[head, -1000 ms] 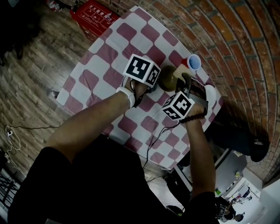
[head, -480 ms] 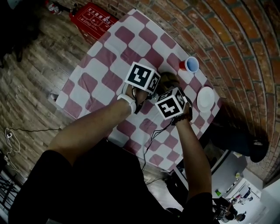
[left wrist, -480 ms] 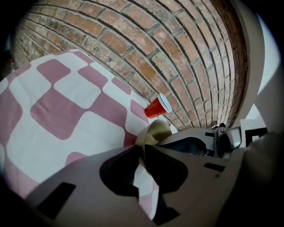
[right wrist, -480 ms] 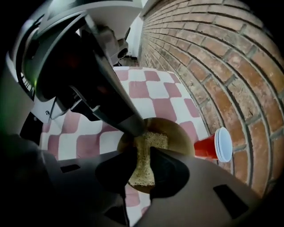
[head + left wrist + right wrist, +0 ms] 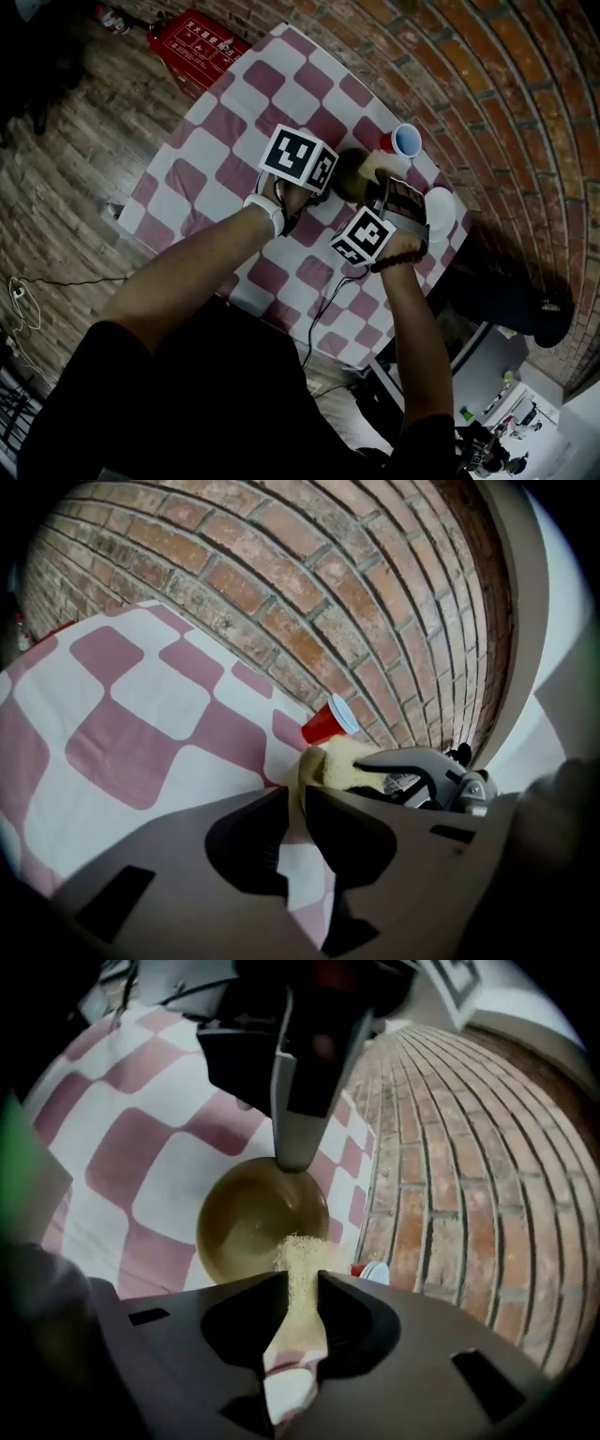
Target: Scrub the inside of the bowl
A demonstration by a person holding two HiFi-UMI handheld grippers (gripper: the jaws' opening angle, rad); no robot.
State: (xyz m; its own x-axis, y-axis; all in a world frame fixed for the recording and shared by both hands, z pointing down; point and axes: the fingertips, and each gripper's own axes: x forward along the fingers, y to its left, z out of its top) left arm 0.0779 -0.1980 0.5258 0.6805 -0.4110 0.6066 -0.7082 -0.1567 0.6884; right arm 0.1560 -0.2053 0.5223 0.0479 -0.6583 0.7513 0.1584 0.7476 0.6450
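Bowl [image 5: 251, 1227] sits on the checkered tabletop [image 5: 141, 1176], dead ahead of our right tongs [image 5: 302, 1283], clamped on a sponge [image 5: 302, 1258] whose tip we see over its near rim; left tongs [image 5: 295, 797] pinch the far rim.

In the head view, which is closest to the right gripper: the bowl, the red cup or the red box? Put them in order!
1. bowl: just left of the right gripper, at its sponge.
2. red cup: behind, by the brick wall.
3. red box: far off on the floor, upper left.
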